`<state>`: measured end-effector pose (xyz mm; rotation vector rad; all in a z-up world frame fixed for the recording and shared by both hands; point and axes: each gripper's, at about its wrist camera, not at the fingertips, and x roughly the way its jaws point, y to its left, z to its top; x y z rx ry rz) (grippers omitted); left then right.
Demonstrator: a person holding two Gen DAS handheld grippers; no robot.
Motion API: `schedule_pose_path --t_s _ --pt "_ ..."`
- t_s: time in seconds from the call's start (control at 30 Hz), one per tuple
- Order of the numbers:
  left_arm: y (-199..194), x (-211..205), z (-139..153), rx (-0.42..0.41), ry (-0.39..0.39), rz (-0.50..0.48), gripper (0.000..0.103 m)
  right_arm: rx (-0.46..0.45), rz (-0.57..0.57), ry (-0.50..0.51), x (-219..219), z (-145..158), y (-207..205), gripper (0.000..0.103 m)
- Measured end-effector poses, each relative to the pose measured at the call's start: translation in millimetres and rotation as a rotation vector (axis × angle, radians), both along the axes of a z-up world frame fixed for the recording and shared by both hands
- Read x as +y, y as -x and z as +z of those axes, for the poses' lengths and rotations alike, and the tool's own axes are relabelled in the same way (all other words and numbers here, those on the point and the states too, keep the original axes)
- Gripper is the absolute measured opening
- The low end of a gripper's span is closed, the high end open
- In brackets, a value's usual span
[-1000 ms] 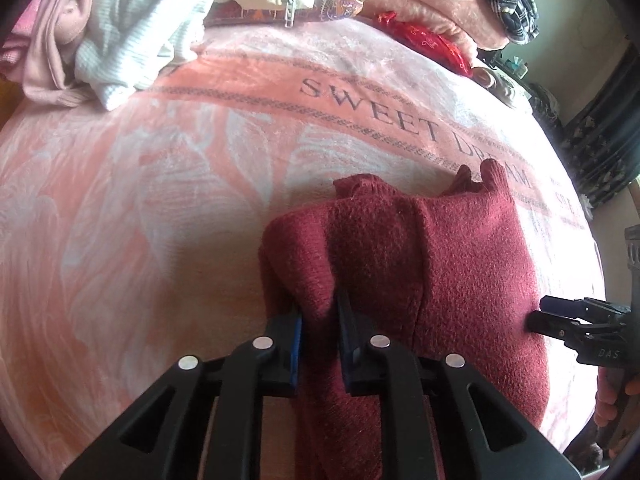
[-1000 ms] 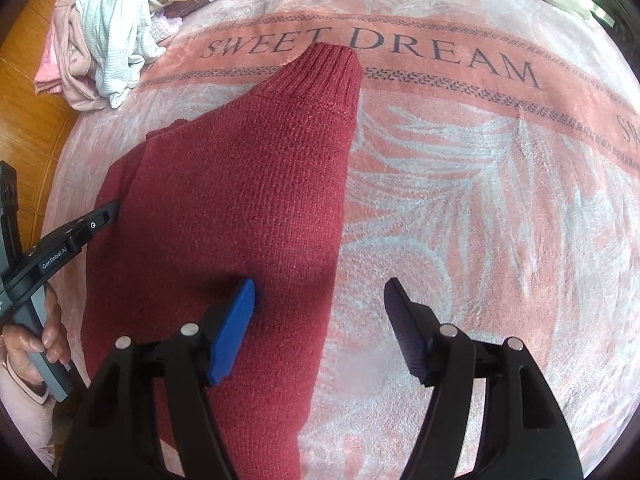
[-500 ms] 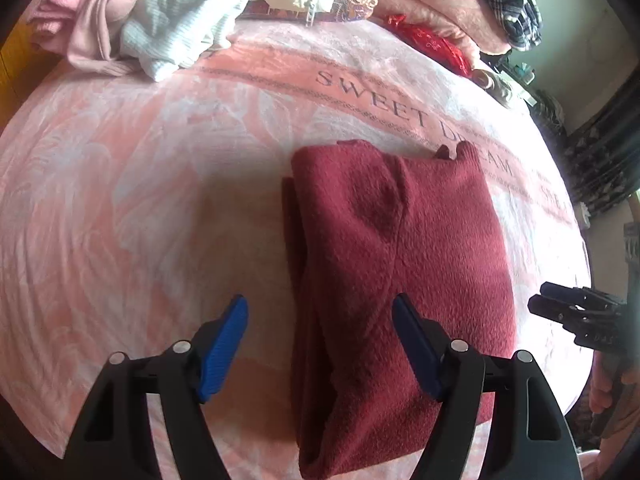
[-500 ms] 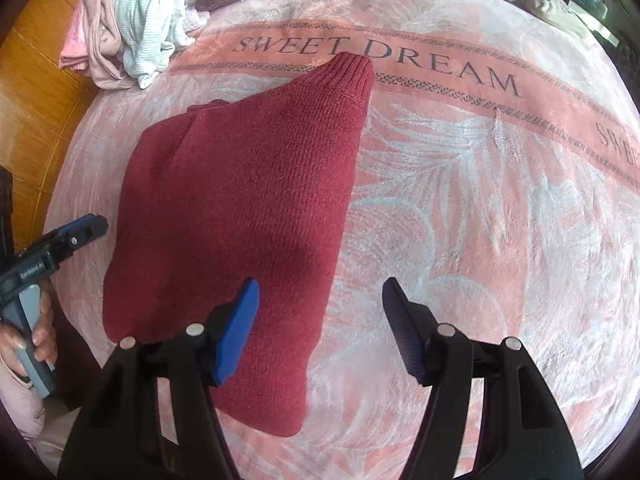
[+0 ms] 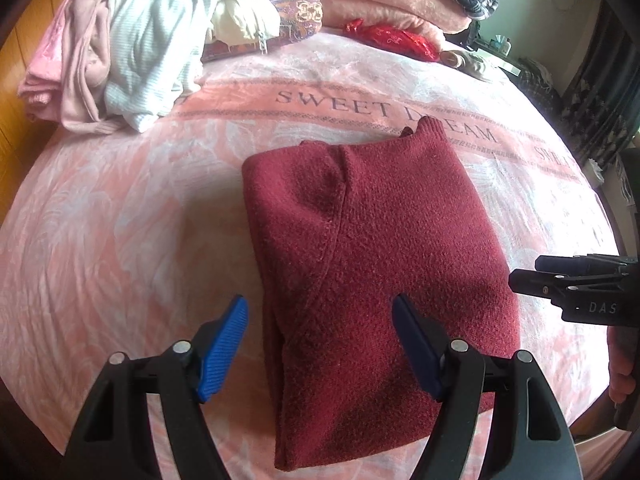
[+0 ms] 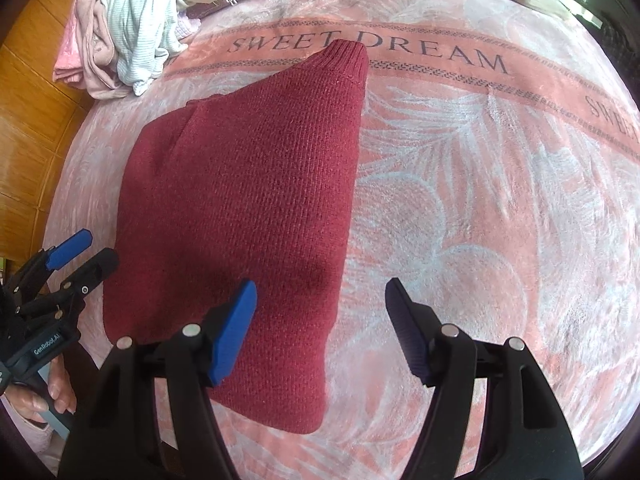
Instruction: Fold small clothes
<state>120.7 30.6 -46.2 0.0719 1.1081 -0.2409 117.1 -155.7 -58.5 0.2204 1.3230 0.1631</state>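
Observation:
A dark red knitted sweater [image 5: 380, 240] [image 6: 248, 184] lies folded into a compact block on the pink blanket, with one ribbed cuff poking out at its far end. My left gripper [image 5: 319, 304] hovers open above the sweater's near left edge, holding nothing. My right gripper [image 6: 320, 286] hangs over the sweater's near right edge; its jaws are opening slightly and the pads press on nothing. In each wrist view the other gripper shows at the side, the right gripper [image 5: 524, 276] and the left gripper [image 6: 98, 246].
The pink blanket [image 5: 120, 220] [image 6: 480, 200] with "SWEET DREAM" lettering covers the bed. A heap of pale clothes [image 5: 132, 40] [image 6: 120, 20] sits at the far left corner. A red cloth [image 5: 392, 38] and folded bedding lie at the back. Wooden floor [image 6: 28, 120] lies past the left edge.
My left gripper let go of the sweater's folded edge, opened wide and drew back and up. The sweater settled flat. The right gripper pulled back a little.

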Motion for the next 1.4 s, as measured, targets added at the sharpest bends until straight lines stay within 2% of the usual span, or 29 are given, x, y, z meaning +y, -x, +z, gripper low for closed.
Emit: schedule_pose_path --t_s 0.33,0.5,0.7,0.83,0.93,1.0,1.1,1.2,1.3,1.4 --pt "-4 -7 -22 0.029 -0.017 -0.002 0.075 -0.001 0.007 0.001 -1 -16 -7 0.069" --pt "-11 -7 -37 0.058 0.001 0.006 0.075 -0.001 0.016 0.0 -1 -25 -10 0.074" --pt "-18 -3 -59 0.106 0.03 0.003 0.08 0.008 0.018 -0.004 -2 -36 -13 0.078" --pt "-25 7 -68 0.169 0.101 0.022 0.08 0.008 0.018 -0.013 -3 -41 -13 0.081" --pt "-30 15 -59 0.194 0.151 0.007 0.079 0.022 0.014 -0.089 -11 -35 -16 0.077" --pt "-32 24 -48 0.182 0.206 -0.009 0.079 0.015 0.031 -0.128 -15 -27 -18 0.074" --pt "-39 39 -42 0.164 0.244 0.008 0.085 -0.017 0.046 -0.107 -15 -19 -20 0.074" --pt "-48 46 -52 0.226 0.277 0.024 0.086 0.006 0.07 -0.145 -9 -21 -22 0.074" --pt "-55 45 -67 0.287 0.318 0.021 0.087 0.01 0.099 -0.127 0 -24 -24 0.074" --pt "-59 42 -78 0.301 0.322 0.018 0.096 0.02 0.107 -0.129 3 -30 -27 0.075"
